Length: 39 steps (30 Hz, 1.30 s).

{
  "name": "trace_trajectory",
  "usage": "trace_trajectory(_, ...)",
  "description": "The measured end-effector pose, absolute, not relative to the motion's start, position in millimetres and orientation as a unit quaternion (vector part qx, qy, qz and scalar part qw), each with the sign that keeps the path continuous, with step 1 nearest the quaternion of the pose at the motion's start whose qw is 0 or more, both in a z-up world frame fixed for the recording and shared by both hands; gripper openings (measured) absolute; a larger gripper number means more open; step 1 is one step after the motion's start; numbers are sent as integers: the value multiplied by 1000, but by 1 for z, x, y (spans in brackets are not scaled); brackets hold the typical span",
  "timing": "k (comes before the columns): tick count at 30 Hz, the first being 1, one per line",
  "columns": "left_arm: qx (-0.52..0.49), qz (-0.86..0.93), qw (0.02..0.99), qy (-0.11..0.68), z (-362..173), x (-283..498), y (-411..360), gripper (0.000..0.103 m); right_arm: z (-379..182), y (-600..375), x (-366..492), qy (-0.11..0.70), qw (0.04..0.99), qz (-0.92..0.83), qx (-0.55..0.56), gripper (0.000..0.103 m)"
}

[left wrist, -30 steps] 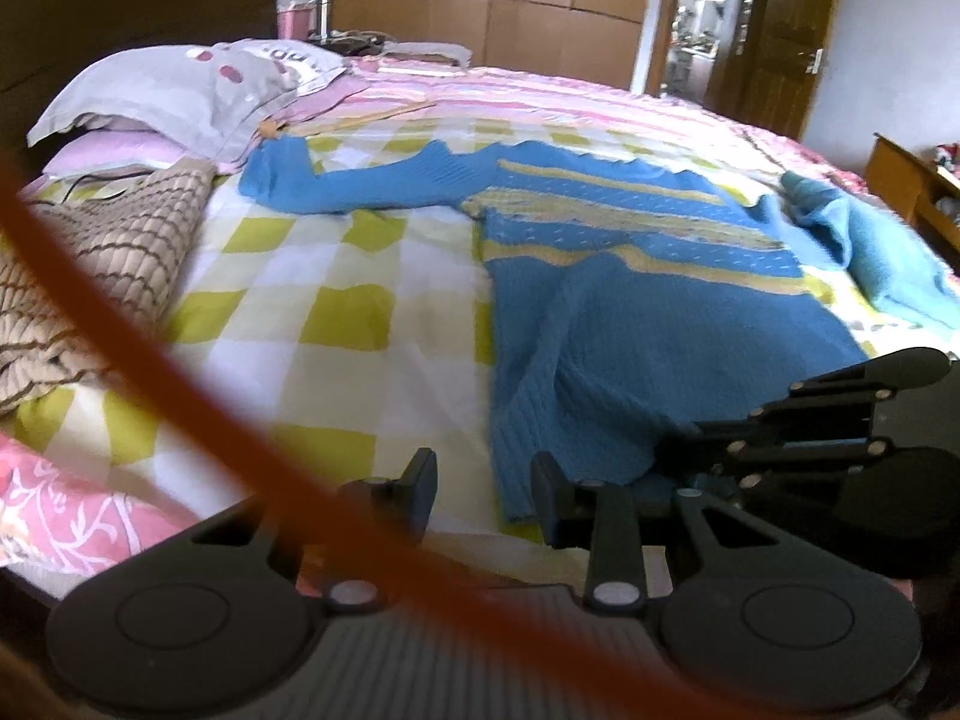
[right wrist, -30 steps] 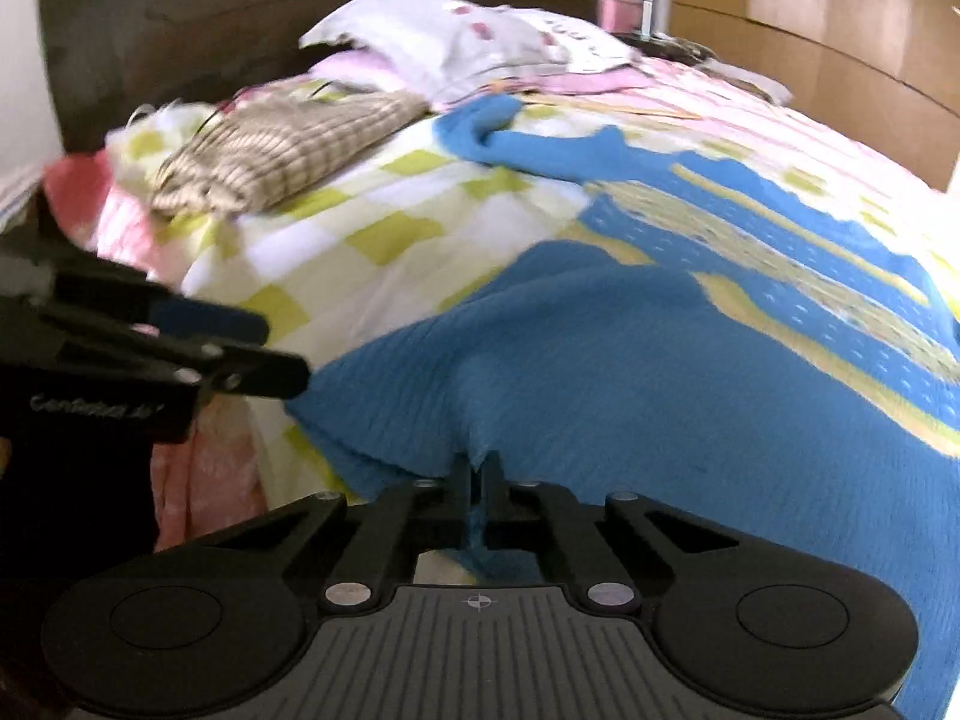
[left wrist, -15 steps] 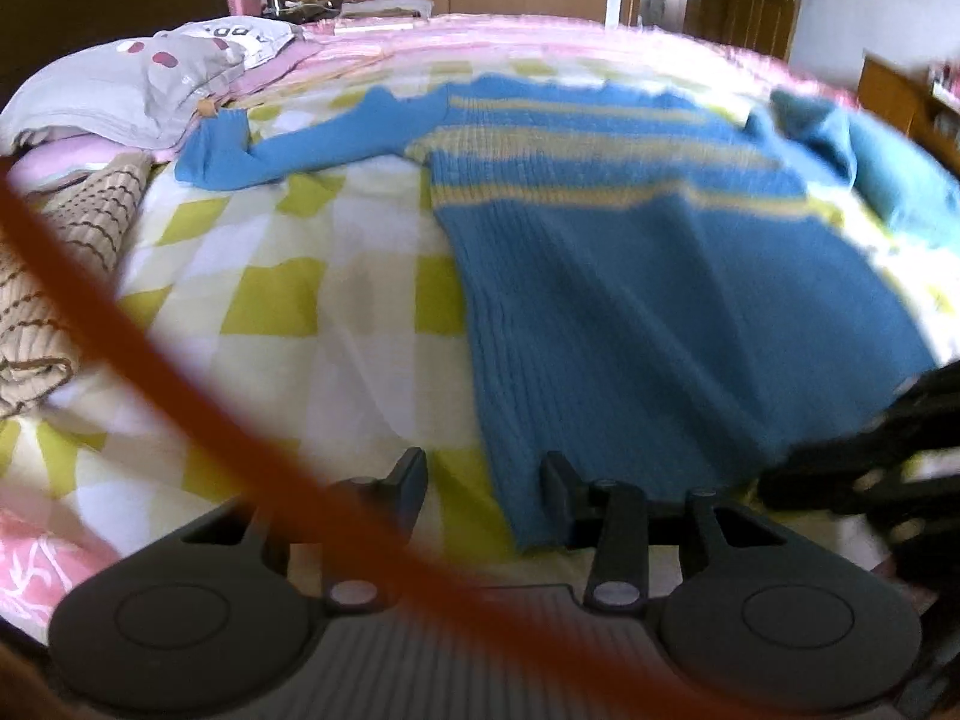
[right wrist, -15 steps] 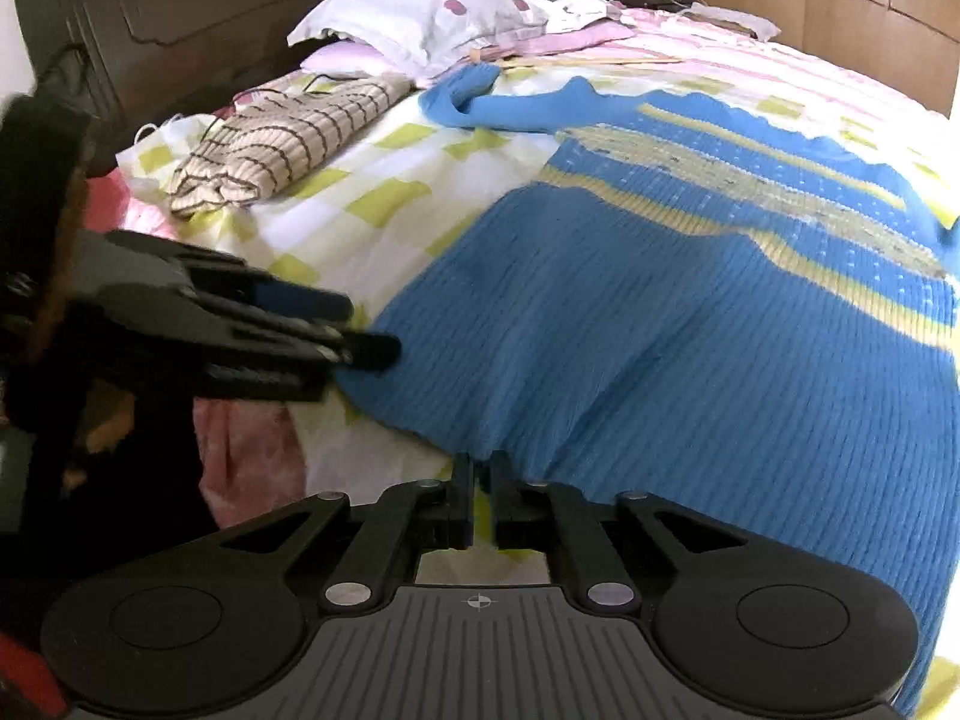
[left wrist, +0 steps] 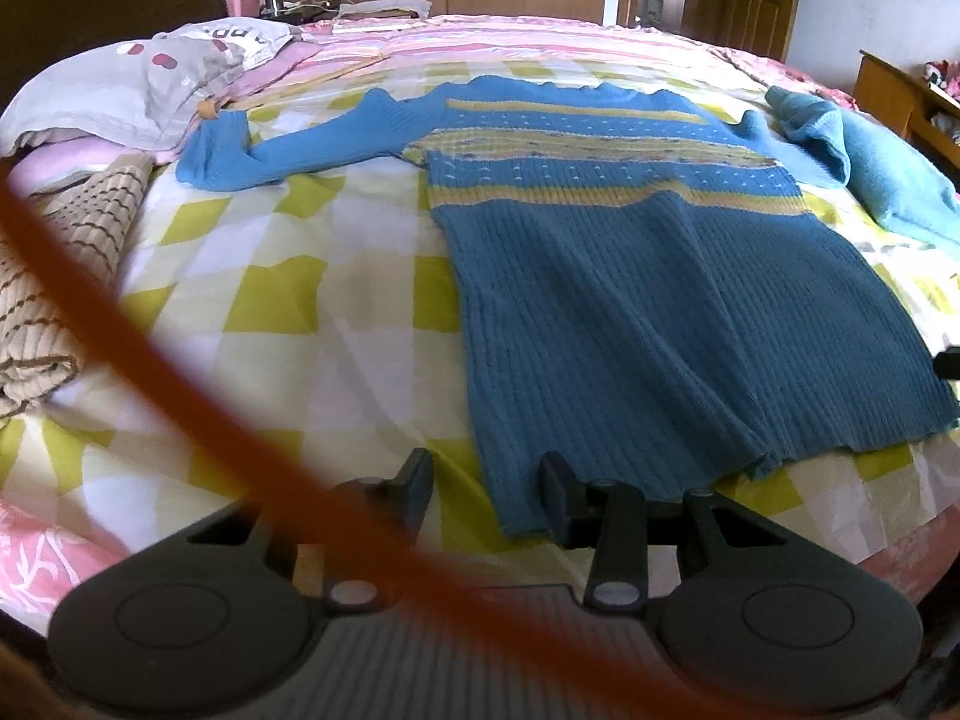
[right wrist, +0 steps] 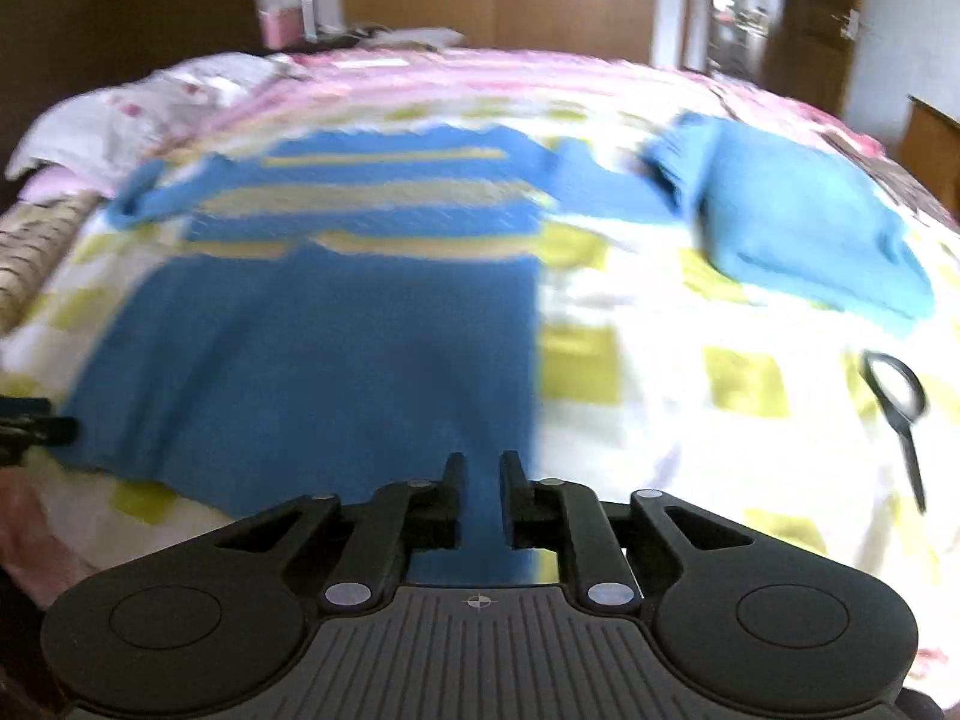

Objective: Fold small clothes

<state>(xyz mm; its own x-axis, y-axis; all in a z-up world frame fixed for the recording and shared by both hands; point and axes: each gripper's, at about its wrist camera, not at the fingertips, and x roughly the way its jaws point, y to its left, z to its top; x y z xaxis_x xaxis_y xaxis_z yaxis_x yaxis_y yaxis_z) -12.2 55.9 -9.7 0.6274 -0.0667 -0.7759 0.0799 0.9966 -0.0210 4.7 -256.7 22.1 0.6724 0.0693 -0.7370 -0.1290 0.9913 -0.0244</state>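
Observation:
A blue knit sweater (left wrist: pixel 648 312) with yellow stripes lies flat on the checked bedspread (left wrist: pixel 288 312), sleeves spread out. My left gripper (left wrist: pixel 487 483) is open at the hem's left corner. That corner lies between the fingers, close to the right one. In the blurred right wrist view the sweater (right wrist: pixel 336 348) fills the left half. My right gripper (right wrist: pixel 481 477) hangs over its right hem corner. Its jaws are opening, and blue cloth shows in the narrow gap with the pads off it. The right gripper's tip (left wrist: pixel 949 363) shows at the left view's right edge.
A lighter blue garment (left wrist: pixel 870 180) lies right of the sweater. A folded brown striped cloth (left wrist: pixel 54 276) and a pillow (left wrist: pixel 138 90) lie at the left. A black looped tool (right wrist: pixel 897 414) rests on the bedspread at the right. An orange strap (left wrist: pixel 150 372) crosses the left view.
My right gripper swung right along the hem, from the left corner to the right one, and its jaws parted. The sweater's body now lies flat. My left gripper shifted slightly.

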Motion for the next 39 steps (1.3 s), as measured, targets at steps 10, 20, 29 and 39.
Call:
trace_trajectory(10, -12, -41, 903, 428, -7, -9, 57, 46, 6, -253, 16, 429, 900, 58, -56, 0)
trace_trajectory(20, 1, -27, 903, 428, -7, -12, 59, 27, 20, -292, 22, 433, 899, -6, -63, 0)
trace_trajectory(29, -23, -51, 921, 386, 11, -9, 53, 28, 24, -289, 12, 410, 910, -13, -54, 5)
trace_trajectory(39, -16, -66, 905, 421, -12, 14, 35, 29, 11, -260, 36, 407, 911, 60, -22, 10)
